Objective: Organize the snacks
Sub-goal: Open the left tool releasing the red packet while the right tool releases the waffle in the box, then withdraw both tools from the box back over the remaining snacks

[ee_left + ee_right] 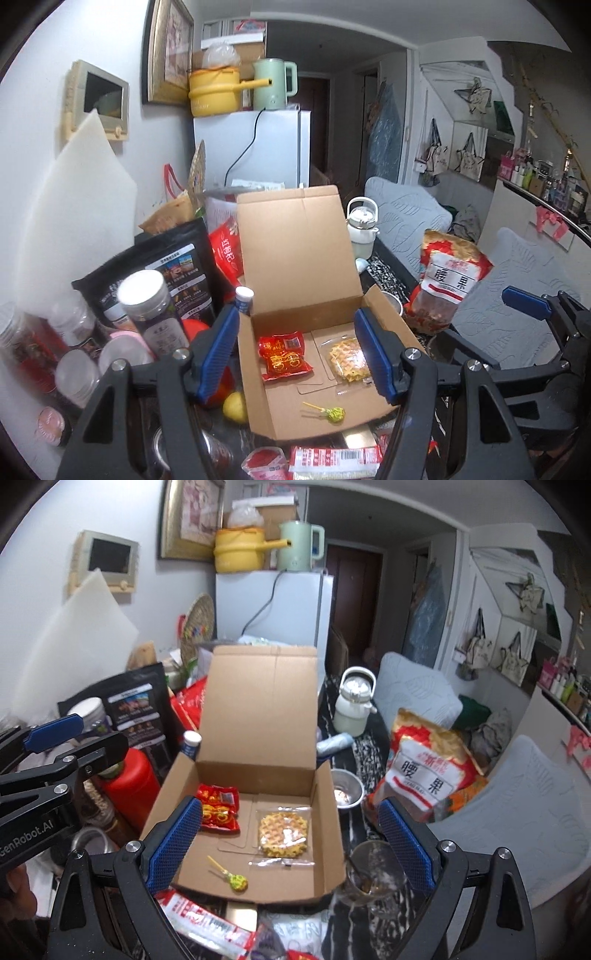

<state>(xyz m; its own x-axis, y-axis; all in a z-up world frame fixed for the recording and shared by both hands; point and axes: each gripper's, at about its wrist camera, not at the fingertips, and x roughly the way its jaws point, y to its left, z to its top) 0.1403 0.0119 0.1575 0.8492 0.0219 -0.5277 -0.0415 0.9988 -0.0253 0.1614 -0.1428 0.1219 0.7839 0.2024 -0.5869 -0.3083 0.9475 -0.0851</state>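
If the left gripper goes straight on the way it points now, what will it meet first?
Probably the floor of the open cardboard box, between the red snack packet and the wrapped waffle. The left gripper is open and holds nothing. Depth is unclear.

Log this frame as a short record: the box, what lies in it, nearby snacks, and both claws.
box: open cardboard box, lid flap upright
inside, back left: red snack packet
inside, right: waffle in clear wrapper
inside, front: green lollipop
right of box: cashew bag, standing on the table
in front of box: red-and-white packet
left claw: open, empty, over the box
right claw: open, empty, over the box
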